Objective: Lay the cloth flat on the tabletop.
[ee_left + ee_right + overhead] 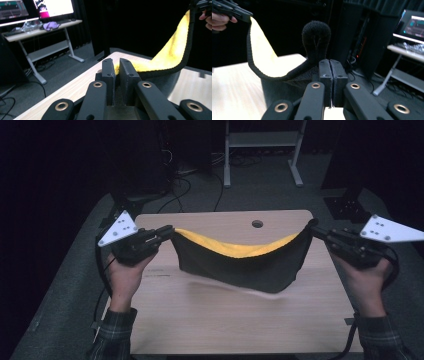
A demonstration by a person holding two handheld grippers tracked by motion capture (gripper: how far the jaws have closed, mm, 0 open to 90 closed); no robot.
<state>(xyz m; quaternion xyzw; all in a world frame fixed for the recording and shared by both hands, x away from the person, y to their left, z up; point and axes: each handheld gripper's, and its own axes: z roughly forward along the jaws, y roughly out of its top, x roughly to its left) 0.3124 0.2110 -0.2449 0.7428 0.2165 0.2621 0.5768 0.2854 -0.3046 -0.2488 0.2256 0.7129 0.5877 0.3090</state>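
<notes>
The left gripper (167,233) pinches one top corner of a cloth (240,267), its black jaws clamped tight on the fabric. In the left gripper view those jaws (117,72) are blocky and matte, with brass rivets at the linkage joints, and the cloth's yellow face runs off from between them to the upper right.

The cloth is a soft towel with a short, fuzzy pile: dark, nearly black, on the side toward the person and bright yellow on the far side, edged with a stitched dark binding. It hangs in the air between the two sets of jaws, above the pale wood-grain table (215,320), its lower hem just over the tabletop and blurred. Its long axis runs straight from one gripper's jaws to the other's, across the table, and its top edge sags in a shallow curve midway between them, showing a strip of yellow. The faces hang roughly upright.

The right gripper (316,229) clamps the opposite top corner, jaws pressed together on the fabric. In the right gripper view (329,72) a rounded tuft of dark pile bulges up just past the jaw tips.
</notes>
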